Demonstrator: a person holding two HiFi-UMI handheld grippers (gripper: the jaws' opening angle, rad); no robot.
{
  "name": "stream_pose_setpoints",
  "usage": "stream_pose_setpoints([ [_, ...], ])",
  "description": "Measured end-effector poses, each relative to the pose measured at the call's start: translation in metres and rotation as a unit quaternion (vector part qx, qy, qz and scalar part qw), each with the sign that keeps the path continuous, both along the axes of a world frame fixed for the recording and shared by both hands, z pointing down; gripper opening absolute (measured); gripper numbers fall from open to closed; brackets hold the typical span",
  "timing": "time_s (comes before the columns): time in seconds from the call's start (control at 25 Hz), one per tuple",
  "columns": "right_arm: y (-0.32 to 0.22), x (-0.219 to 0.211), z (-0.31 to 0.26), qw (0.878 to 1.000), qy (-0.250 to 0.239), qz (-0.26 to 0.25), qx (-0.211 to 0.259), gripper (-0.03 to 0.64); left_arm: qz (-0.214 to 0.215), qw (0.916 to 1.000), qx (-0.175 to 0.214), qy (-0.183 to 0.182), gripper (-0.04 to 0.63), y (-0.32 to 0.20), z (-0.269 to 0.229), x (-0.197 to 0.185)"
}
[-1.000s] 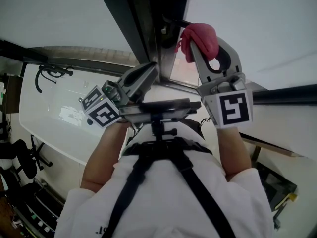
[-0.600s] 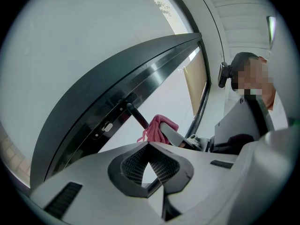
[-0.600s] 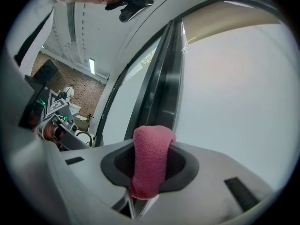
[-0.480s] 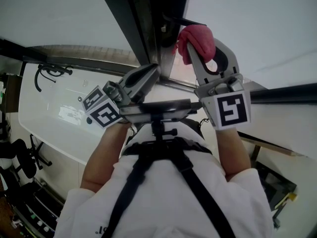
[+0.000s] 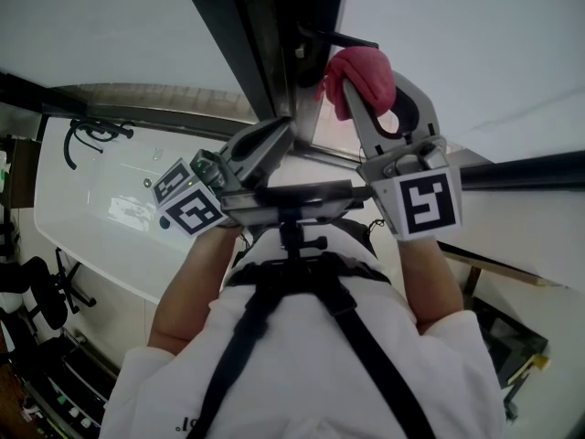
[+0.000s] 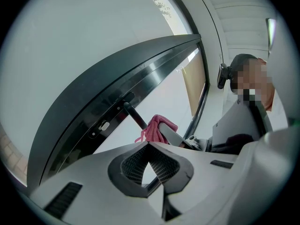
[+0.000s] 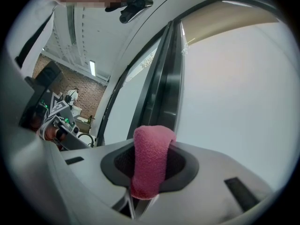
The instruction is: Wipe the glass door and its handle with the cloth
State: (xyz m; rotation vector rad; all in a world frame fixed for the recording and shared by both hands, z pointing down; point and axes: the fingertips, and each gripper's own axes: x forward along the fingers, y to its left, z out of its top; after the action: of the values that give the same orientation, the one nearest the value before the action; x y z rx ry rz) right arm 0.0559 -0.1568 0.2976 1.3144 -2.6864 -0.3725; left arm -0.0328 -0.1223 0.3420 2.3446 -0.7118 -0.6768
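Your right gripper (image 5: 358, 94) is clamped on the pink cloth (image 7: 149, 158), and the wad covers its fingertips. The cloth sits at the black handle (image 6: 135, 116) of the glass door (image 7: 234, 88). It hides the bar's outer end, so contact is hard to confirm. Your left gripper (image 6: 149, 146) hangs nearby, jaws together on nothing.

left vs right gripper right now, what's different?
Left gripper has its jaws together on nothing; right gripper is shut on the pink cloth. Right gripper reaches further, its cloth by the door handle; left gripper hangs back beside the dark frame. Both point at the door.
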Motion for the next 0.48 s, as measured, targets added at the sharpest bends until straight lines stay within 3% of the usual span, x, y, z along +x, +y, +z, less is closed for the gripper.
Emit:
stream_pose_setpoints([
  [0.48, -0.0012, 0.0009, 0.0011, 1.0, 0.004, 0.006, -0.003, 0.1, 0.001, 1.0, 0.0, 0.002, -0.008, 0.0002, 0.0004, 0.0015],
])
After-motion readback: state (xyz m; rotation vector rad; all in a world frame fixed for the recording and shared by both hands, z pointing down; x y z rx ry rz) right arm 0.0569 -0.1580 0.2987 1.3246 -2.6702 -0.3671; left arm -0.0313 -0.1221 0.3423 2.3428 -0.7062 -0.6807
